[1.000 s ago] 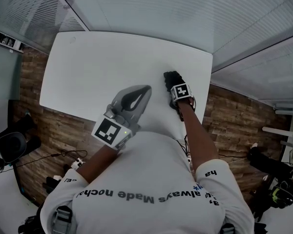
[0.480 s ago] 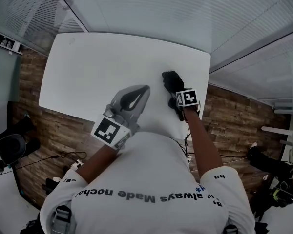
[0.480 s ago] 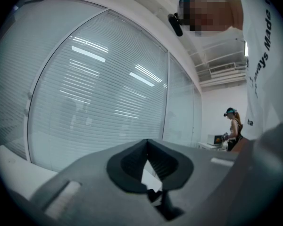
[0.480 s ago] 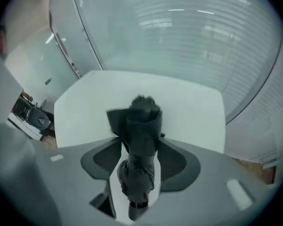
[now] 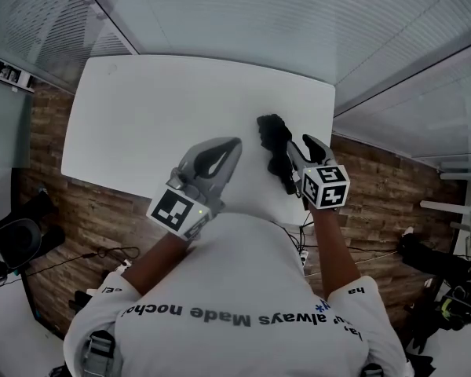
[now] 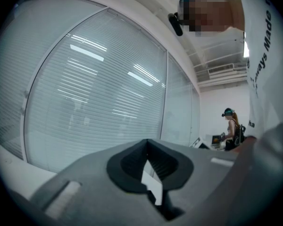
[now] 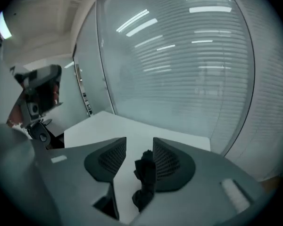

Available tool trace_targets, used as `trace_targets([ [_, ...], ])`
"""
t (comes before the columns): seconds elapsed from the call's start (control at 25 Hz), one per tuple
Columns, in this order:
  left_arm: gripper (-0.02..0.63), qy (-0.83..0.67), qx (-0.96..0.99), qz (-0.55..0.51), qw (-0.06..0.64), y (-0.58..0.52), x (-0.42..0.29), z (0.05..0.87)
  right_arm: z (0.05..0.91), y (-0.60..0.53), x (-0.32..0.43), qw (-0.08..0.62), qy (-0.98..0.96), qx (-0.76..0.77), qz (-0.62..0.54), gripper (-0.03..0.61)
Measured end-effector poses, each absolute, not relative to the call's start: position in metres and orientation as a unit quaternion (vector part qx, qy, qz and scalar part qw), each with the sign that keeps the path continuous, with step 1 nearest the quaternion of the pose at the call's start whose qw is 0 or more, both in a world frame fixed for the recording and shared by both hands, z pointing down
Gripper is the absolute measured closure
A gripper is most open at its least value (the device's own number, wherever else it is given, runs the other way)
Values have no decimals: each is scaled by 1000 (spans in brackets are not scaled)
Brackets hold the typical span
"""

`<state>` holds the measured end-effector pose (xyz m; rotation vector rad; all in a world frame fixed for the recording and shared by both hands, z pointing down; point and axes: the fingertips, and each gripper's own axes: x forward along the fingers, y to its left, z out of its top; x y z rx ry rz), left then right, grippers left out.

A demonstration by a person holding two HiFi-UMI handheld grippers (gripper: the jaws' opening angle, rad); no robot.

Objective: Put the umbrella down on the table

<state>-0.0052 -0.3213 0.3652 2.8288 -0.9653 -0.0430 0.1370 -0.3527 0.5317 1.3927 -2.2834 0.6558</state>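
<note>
The black folded umbrella [image 5: 275, 149] lies on the white table [image 5: 157, 108] near its right front corner. In the right gripper view the umbrella [image 7: 144, 178] shows through the gap between the jaws, lying on the table [image 7: 108, 126] below and apart from the pads. My right gripper [image 5: 308, 149] hovers above and just right of it, tilted down; its jaws are closing with nothing pressed between them. My left gripper [image 5: 224, 148] hangs level over the table's front edge, its fingertips meeting, empty. The left gripper [image 6: 147, 142] faces the blinds.
Glass walls with blinds [image 5: 282, 22] run along the table's far and right sides. Wood floor [image 5: 86, 203] lies left and right of the table, with a dark chair [image 5: 8, 242] at the left. Another person [image 6: 232, 128] stands far off.
My right gripper has lifted off the umbrella and drawn back toward me, its jaws narrowing. The umbrella stays on the table. The left gripper has not moved.
</note>
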Motion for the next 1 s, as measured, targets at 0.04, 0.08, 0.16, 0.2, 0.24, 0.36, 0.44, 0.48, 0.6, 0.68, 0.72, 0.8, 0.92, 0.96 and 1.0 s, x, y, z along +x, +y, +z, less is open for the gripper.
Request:
trace_targets([
  [0.04,611,-321,944,-14,76,-322,-5,366,513,-351,135,178,-820,499,215,405],
  [0.08,611,-320,944,-14,76,-323,-5,366,494,-349,132,165,-827,501,195,411],
  [0.16,611,-319,945,-15,75,-324,-4,366,458,-343,129,144,-837,505,155,425],
  [0.2,611,-319,945,-15,75,-324,-3,365,442,-339,129,133,-840,507,138,431],
  [0.24,611,-318,945,-16,75,-323,-3,364,425,-336,128,120,-843,509,122,434],
  [0.36,611,-316,946,-18,73,-323,-2,361,384,-323,127,83,-852,512,75,454],
  [0.44,611,-316,946,-19,72,-322,-2,359,365,-314,127,63,-855,513,52,465],
  [0.48,611,-316,946,-19,72,-323,-3,359,357,-310,126,55,-855,513,44,469],
  [0.6,611,-319,945,-20,73,-323,-5,360,343,-300,119,40,-859,510,31,474],
  [0.68,611,-319,945,-20,75,-324,-6,361,338,-294,114,34,-861,507,27,480],
  [0.72,611,-320,944,-21,75,-324,-6,361,336,-292,111,32,-863,504,25,485],
  [0.8,611,-320,944,-24,75,-325,-6,360,335,-289,104,30,-866,498,24,490],
  [0.92,611,-319,944,-26,74,-327,-5,357,337,-288,95,29,-871,490,26,492],
  [0.96,611,-320,944,-27,74,-326,-5,357,337,-287,93,29,-871,489,27,492],
  [1.0,611,-320,944,-27,74,-326,-5,357,337,-287,92,29,-872,489,26,494],
])
